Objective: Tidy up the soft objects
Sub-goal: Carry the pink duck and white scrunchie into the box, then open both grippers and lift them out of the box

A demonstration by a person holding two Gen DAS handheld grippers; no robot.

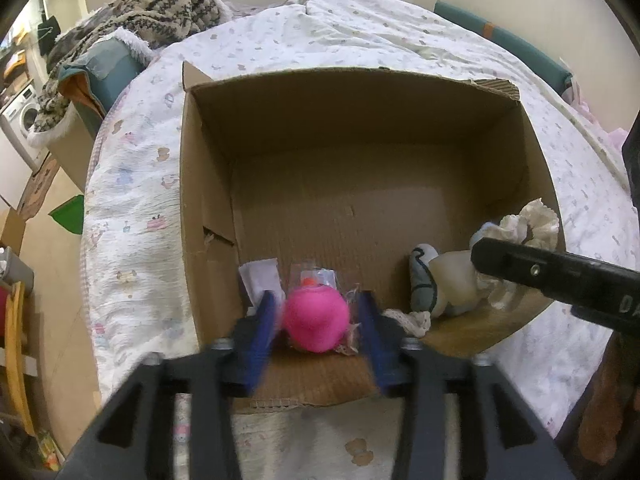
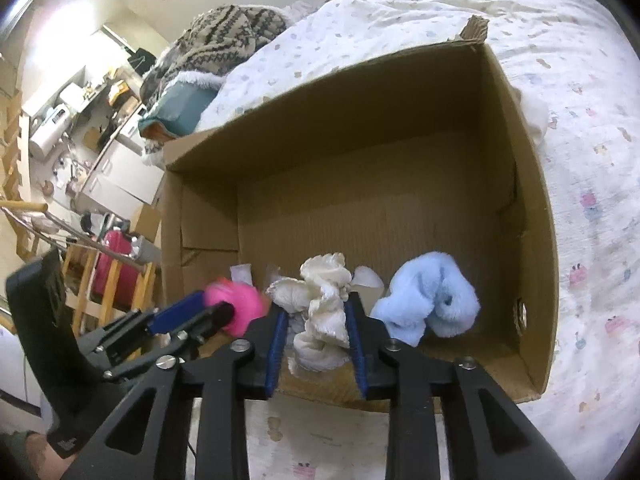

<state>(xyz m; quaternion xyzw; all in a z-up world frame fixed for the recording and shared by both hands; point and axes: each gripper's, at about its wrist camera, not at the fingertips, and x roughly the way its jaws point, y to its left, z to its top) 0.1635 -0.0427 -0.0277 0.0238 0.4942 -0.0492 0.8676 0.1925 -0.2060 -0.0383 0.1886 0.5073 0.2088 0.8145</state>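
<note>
An open cardboard box (image 1: 208, 168) (image 2: 536, 216) stands on the bed. My left gripper (image 1: 318, 308) sits over the box's near edge, and a pink fuzzy ball (image 1: 316, 318) (image 2: 240, 304) lies between its blue pads; its jaws are blurred and slightly apart from the ball. My right gripper (image 2: 318, 316) is shut on a cream ruffled scrunchie (image 2: 322, 304) (image 1: 532, 220) just inside the box's near side. A light blue fluffy scrunchie (image 2: 432, 300) lies on the box floor to the right. A pale soft toy (image 1: 444, 284) lies in the box near the right gripper.
Small clear plastic packets (image 1: 316, 276) and a white piece (image 1: 260, 276) lie on the box floor behind the ball. The bed has a white printed quilt (image 1: 132, 208). A patterned knit blanket (image 1: 160, 8) and teal cushion (image 1: 112, 68) sit far left. Furniture and clutter fill the room's left side.
</note>
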